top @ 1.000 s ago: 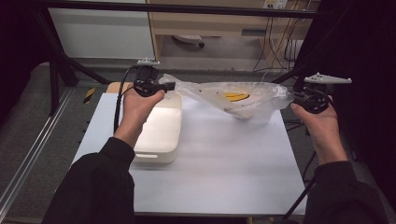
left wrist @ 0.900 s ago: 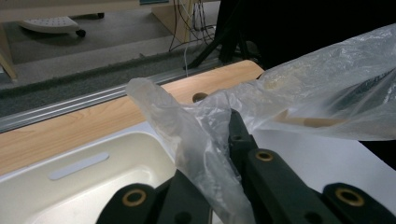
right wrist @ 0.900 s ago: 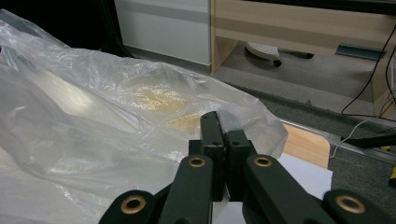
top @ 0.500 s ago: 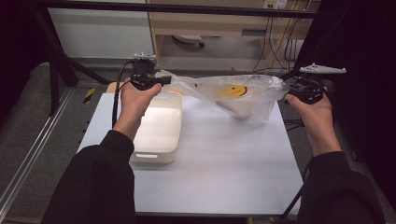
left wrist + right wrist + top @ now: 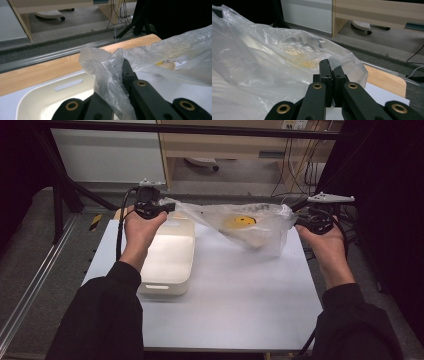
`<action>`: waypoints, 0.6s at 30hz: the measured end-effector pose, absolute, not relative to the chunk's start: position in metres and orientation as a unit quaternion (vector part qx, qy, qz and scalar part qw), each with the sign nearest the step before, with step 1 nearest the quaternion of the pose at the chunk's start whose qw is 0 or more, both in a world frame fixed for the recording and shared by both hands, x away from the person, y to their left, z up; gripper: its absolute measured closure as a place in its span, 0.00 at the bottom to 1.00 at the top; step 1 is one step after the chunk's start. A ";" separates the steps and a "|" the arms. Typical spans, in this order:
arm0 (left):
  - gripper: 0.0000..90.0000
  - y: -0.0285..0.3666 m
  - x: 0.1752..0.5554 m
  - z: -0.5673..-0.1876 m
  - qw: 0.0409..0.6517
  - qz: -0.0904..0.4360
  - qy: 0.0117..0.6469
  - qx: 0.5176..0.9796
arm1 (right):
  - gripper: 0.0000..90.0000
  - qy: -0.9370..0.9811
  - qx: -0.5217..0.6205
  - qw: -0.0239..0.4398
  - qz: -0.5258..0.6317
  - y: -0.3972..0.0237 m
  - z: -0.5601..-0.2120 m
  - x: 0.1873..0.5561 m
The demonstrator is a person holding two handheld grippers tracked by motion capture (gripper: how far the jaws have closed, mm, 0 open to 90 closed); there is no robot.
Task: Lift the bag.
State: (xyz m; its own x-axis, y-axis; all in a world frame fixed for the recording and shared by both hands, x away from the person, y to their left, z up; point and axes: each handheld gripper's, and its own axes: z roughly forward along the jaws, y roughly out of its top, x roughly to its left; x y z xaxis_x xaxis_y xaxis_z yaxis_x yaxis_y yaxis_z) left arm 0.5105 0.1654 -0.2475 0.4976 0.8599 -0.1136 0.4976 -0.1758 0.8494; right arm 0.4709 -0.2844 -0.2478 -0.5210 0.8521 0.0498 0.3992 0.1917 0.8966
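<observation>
A clear plastic bag (image 5: 250,222) hangs stretched above the white table (image 5: 235,295), with a yellow smiley-faced object (image 5: 240,221) and a pale round thing inside it. My left gripper (image 5: 167,208) is shut on the bag's left edge; crumpled film (image 5: 107,72) wraps around its black jaws. My right gripper (image 5: 300,220) is shut on the bag's right edge, and thin film (image 5: 344,62) is pinched between its closed jaws. Both grippers are held above the table, roughly level with each other.
A cream plastic tub (image 5: 167,257) with slot handles sits on the table's left side, under my left hand. A wooden board (image 5: 50,70) lies behind it. Beyond the table are a metal rail, cables (image 5: 295,175) and wooden furniture.
The bag has been lifted off the table and pulled tauter. My right gripper has moved up and away from me; the left one has barely shifted.
</observation>
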 end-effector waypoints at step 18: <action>1.00 0.170 0.493 -0.259 0.440 0.195 0.447 0.754 | 1.00 0.739 0.433 0.229 0.462 -0.282 -0.269 0.470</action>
